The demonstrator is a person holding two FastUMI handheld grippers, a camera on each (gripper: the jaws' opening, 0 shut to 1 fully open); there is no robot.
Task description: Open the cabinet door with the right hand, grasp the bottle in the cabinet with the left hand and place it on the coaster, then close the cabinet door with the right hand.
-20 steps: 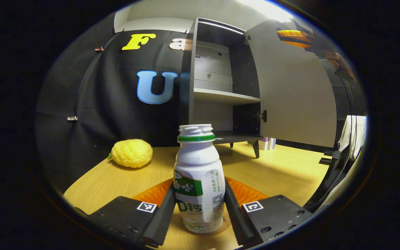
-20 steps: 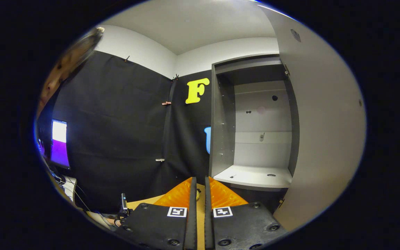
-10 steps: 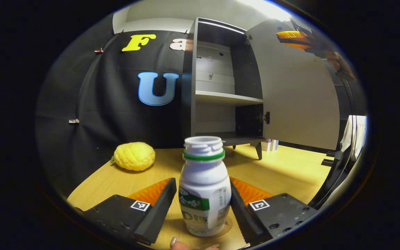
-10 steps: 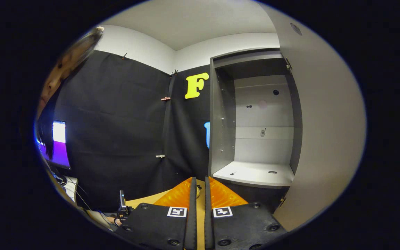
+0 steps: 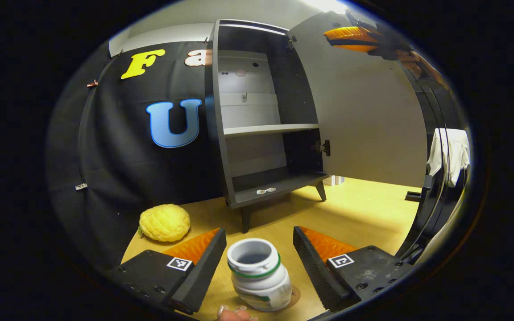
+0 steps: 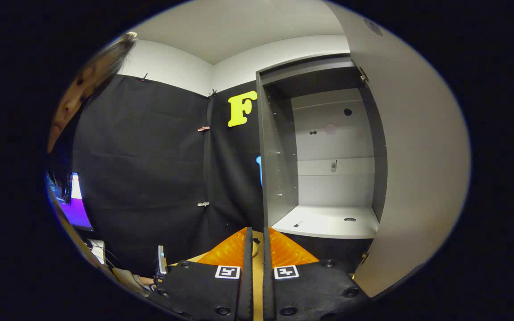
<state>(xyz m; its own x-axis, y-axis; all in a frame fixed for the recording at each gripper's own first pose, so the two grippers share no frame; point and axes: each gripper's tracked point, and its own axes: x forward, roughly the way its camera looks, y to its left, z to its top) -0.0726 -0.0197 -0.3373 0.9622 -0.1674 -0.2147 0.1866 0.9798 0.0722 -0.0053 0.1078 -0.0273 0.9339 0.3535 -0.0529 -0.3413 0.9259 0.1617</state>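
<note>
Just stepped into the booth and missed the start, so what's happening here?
A person is working a handheld gripper in each hand. The bottle stands on the coaster on the wooden table, between the open fingers of the left gripper, which no longer touch it. The cabinet door hangs wide open and the shelves look bare. The right gripper, fingers nearly together and holding nothing, is up by the door, which is not yet closed.

Your left gripper (image 5: pixel 259 249) hangs spread above the uncapped bottle (image 5: pixel 259 280), fingers clear of it; bottle upright on the coaster (image 5: pixel 293 294); cabinet door (image 5: pixel 364 111) open.
</note>
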